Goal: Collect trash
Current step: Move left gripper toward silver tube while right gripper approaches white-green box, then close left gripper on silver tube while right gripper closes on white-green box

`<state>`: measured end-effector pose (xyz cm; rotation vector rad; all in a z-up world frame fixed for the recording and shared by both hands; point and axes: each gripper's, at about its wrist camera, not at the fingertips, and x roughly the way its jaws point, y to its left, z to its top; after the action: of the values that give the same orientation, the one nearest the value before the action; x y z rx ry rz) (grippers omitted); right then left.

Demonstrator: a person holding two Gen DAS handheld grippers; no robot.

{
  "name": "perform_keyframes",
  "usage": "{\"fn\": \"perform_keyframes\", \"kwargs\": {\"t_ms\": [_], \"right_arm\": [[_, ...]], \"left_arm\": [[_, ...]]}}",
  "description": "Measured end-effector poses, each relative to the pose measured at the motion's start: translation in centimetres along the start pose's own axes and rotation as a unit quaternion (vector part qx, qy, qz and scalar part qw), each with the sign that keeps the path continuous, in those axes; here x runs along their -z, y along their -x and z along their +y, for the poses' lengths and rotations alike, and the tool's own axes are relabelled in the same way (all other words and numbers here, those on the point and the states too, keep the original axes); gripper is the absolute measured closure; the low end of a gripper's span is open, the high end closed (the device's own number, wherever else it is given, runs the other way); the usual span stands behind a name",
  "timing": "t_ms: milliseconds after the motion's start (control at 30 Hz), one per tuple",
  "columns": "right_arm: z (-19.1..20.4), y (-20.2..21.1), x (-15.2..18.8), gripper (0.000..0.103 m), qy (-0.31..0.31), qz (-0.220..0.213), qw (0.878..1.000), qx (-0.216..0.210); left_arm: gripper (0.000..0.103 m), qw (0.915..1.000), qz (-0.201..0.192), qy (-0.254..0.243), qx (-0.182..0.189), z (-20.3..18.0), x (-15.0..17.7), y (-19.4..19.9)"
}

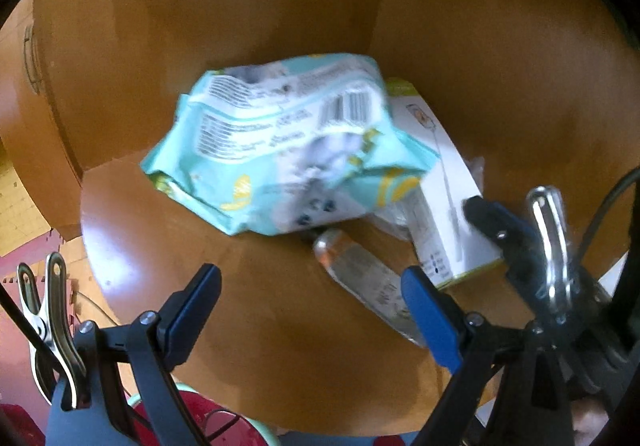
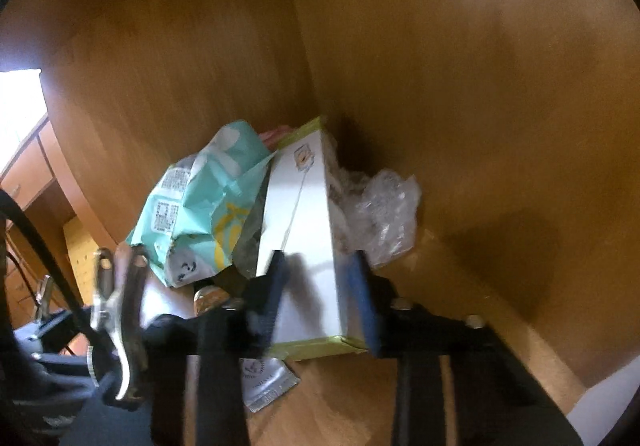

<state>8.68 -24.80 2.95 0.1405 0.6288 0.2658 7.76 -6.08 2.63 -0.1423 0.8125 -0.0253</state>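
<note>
Right gripper (image 2: 320, 298) clamped on white box (image 2: 304, 246), pads against both sides. Left gripper (image 1: 312, 310) wide open, empty, above wooden shelf (image 1: 260, 326). Box in back corner of shelf, touching teal wipes pack (image 1: 288, 141), crumpled clear plastic (image 2: 384, 213) and silver tube (image 1: 364, 282).

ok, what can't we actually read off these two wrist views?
- Print on the wipes pack: motion blur, left wrist view.
- Squeezed tube: its lower end is hidden behind the left gripper finger; label is too blurred.
- White box lower face: covered by the right gripper, which is clamped on it.
- What lies behind the box, beyond the clear plastic wrap: hidden in shadow, right wrist view.
</note>
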Motion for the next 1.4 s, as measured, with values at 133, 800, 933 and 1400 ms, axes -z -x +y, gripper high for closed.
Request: {"fn": "perform_keyframes", "kwargs": {"t_ms": [133, 800, 933, 1400], "right_arm": [[-1.7, 0.6, 0.1, 0.082, -0.014, 0.003, 1.000, 0.019], [-4.7, 2.1, 0.0, 0.075, -0.063, -0.012, 0.998, -0.006], [-4.9, 2.2, 0.0, 0.074, -0.070, -0.012, 0.997, -0.008], [-4.4, 2.1, 0.4, 0.073, -0.060, -0.009, 0.998, -0.024]], "left_arm": [[0.009, 0.9999, 0.014, 0.004, 0.003, -1.6, 0.3, -1.0], [0.019, 0.9922, 0.030, 0.031, -0.117, -8.1, -0.1, -5.6], [0.039, 0.9926, 0.024, 0.030, -0.116, -8.2, 0.1, -4.9], [0.062, 0.9977, -0.006, -0.014, -0.066, -6.2, 3.6, -1.2]]}}
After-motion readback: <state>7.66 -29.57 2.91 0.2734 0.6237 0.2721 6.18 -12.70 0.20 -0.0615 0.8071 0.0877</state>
